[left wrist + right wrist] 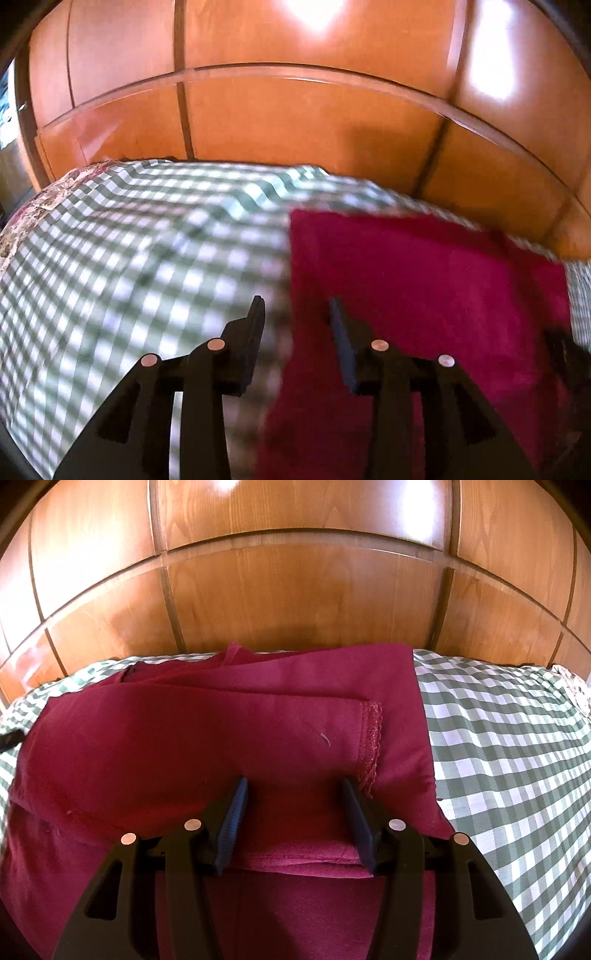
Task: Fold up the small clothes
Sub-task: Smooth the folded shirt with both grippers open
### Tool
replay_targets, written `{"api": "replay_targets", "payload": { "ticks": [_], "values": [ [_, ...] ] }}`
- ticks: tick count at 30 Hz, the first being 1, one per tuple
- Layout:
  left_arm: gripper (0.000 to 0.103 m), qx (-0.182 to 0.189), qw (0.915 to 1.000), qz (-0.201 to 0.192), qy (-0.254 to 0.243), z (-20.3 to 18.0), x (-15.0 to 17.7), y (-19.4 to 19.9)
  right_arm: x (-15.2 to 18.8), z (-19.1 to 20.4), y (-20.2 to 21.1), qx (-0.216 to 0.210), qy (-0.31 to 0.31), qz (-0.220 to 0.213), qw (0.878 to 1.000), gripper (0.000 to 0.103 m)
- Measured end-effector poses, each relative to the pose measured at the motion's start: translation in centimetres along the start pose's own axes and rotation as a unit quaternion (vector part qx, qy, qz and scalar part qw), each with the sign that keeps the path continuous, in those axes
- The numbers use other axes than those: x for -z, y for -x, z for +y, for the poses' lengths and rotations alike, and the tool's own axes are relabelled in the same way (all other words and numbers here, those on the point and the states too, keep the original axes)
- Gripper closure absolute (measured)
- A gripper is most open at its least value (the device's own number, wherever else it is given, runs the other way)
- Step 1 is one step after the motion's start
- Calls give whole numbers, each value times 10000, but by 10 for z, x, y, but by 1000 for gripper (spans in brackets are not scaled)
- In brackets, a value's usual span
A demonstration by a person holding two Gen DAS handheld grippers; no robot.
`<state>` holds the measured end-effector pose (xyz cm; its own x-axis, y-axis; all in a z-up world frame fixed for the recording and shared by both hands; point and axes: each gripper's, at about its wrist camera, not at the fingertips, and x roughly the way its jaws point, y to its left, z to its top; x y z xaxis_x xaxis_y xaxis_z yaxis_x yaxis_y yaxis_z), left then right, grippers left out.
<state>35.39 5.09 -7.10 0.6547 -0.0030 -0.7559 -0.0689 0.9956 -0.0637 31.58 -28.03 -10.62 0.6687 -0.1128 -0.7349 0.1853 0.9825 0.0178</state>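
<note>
A dark red garment (207, 738) lies folded in layers on a green and white checked cloth (509, 746). A lace-trimmed hem (371, 746) runs down its right side. My right gripper (295, 786) is open and empty, low over the garment's near part, its fingers apart on either side of a folded edge. In the left wrist view the same garment (424, 280) lies to the right, blurred. My left gripper (297, 306) is open and empty, above the garment's left edge where it meets the checked cloth (129, 258).
A wooden panelled wall (295, 590) stands close behind the checked surface in both views (295, 122). A floral patterned fabric (55, 195) shows at the far left edge of the surface. A dark object (9, 738) pokes in at the left edge of the right wrist view.
</note>
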Motion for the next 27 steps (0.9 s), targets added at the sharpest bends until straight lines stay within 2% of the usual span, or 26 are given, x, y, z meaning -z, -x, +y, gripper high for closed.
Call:
{"api": "replay_targets", "payload": {
  "ticks": [3,5,8,9,10,13,17,19,23,24,27],
  "values": [
    [67,152,9998,55,-111,-9,25,23,-1,1,0,47,37,14,10000,51],
    [58,206,9996,26,-183,-15,38,42,-2,2,2,109,67,42,9999,49],
    [52,275,9991,-120,-298,-16,55,69,-4,6,12,136,181,127,9997,33],
    [52,284,9989,-171,-346,-16,60,78,-2,5,16,166,179,132,9996,18],
    [51,276,9986,-201,-393,-15,64,84,0,6,22,210,156,117,9996,14],
    [49,320,9984,-239,-411,-10,76,101,12,2,44,90,91,132,9998,14],
    [48,395,9983,-201,-371,1,92,112,30,-8,66,134,84,247,9996,14],
    [48,466,9983,-109,-318,7,100,112,42,-17,80,194,103,342,9992,14],
    [48,701,9972,254,-75,26,117,108,62,-45,100,-55,-111,704,9974,14],
    [48,691,9972,288,-47,32,122,109,70,-54,107,5,-167,734,9972,14],
    [48,771,9956,506,189,47,134,107,94,-81,119,-164,-569,977,9935,14]
  ]
}}
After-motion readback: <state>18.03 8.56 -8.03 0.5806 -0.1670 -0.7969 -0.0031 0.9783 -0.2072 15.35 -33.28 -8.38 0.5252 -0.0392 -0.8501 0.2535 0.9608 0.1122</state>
